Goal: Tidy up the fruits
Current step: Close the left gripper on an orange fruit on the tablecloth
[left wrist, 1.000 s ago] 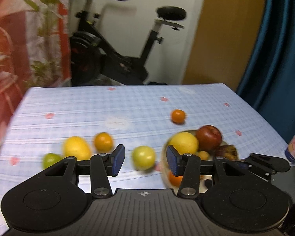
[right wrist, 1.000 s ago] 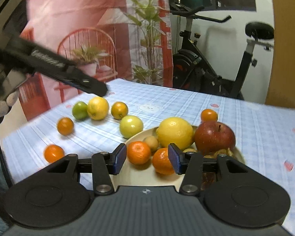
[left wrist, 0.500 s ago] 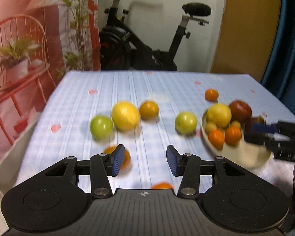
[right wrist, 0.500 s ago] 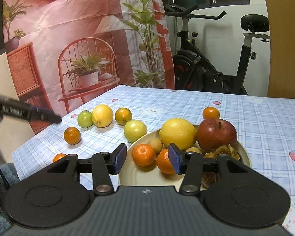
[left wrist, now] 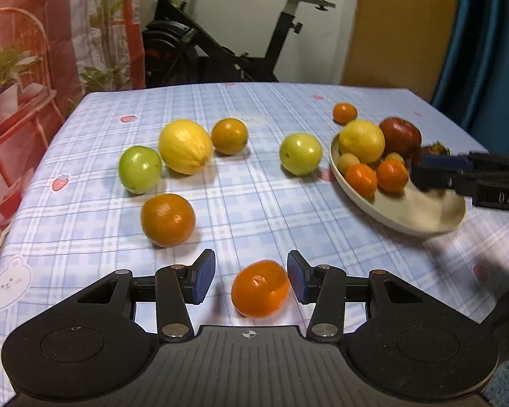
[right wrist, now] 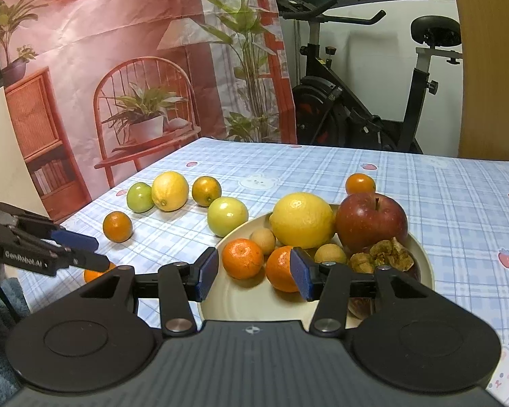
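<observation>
My left gripper (left wrist: 251, 279) is open low over the near edge of the table, and a mandarin (left wrist: 259, 288) lies on the cloth between its blue pads, with a gap on the left side. My right gripper (right wrist: 254, 273) hangs open over the near rim of the cream plate (right wrist: 254, 308), holding nothing. The plate carries a lemon (right wrist: 302, 220), a red apple (right wrist: 371, 222), two mandarins (right wrist: 242, 257) and small brown fruits. Loose on the cloth are a green fruit (left wrist: 139, 169), a lemon (left wrist: 185, 146), oranges (left wrist: 168, 219) and a pale green fruit (left wrist: 300, 153).
One small orange (left wrist: 344, 113) sits behind the plate (left wrist: 424, 217). The checked tablecloth (left wrist: 254, 203) drops off at the left and near edges. An exercise bike (left wrist: 220, 34) and a printed backdrop (right wrist: 118, 68) stand beyond the table. The right gripper (left wrist: 434, 169) reaches over the plate.
My left gripper has swung away from the plate to the left and come down near the front edge; the mandarin now lies between its pads. The right gripper has stayed put.
</observation>
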`<action>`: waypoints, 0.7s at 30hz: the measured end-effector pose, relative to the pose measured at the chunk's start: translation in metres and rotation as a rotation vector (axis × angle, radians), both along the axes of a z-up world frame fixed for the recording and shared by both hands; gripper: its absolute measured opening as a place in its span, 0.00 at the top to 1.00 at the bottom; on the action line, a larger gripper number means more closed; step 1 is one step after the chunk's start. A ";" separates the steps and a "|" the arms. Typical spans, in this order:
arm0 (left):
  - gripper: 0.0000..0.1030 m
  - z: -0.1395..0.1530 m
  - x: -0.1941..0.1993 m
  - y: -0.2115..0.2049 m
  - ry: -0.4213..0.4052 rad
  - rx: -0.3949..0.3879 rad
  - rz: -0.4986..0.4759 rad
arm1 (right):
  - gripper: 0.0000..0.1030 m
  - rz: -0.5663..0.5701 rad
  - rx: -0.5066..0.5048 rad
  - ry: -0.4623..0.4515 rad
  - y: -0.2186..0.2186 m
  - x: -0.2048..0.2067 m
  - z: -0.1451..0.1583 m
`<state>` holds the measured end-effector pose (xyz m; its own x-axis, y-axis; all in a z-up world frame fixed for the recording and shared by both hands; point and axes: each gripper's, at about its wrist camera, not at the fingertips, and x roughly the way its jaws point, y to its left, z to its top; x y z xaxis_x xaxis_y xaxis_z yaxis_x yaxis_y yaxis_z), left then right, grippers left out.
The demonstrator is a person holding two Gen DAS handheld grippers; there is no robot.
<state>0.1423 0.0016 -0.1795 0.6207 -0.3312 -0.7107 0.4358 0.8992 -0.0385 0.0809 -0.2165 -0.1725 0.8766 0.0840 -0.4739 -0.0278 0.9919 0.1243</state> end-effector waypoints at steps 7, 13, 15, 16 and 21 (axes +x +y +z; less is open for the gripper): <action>0.53 -0.010 -0.004 -0.008 -0.007 0.034 -0.023 | 0.51 0.004 -0.002 0.028 0.000 0.004 -0.003; 0.58 -0.012 -0.005 -0.007 -0.004 0.039 -0.006 | 0.51 0.006 0.004 0.039 0.000 0.006 -0.006; 0.58 -0.012 -0.005 -0.007 -0.002 0.036 -0.002 | 0.51 0.003 0.005 0.040 0.000 0.006 -0.006; 0.58 -0.012 -0.006 -0.007 -0.003 0.038 -0.001 | 0.51 0.003 0.005 0.040 -0.001 0.006 -0.006; 0.57 -0.013 -0.013 -0.008 -0.021 0.057 0.007 | 0.51 0.002 0.004 0.035 -0.001 0.006 -0.006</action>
<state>0.1294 -0.0069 -0.1923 0.6380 -0.2862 -0.7148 0.4293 0.9029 0.0216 0.0869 -0.2171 -0.1785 0.8591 0.0876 -0.5042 -0.0253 0.9913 0.1290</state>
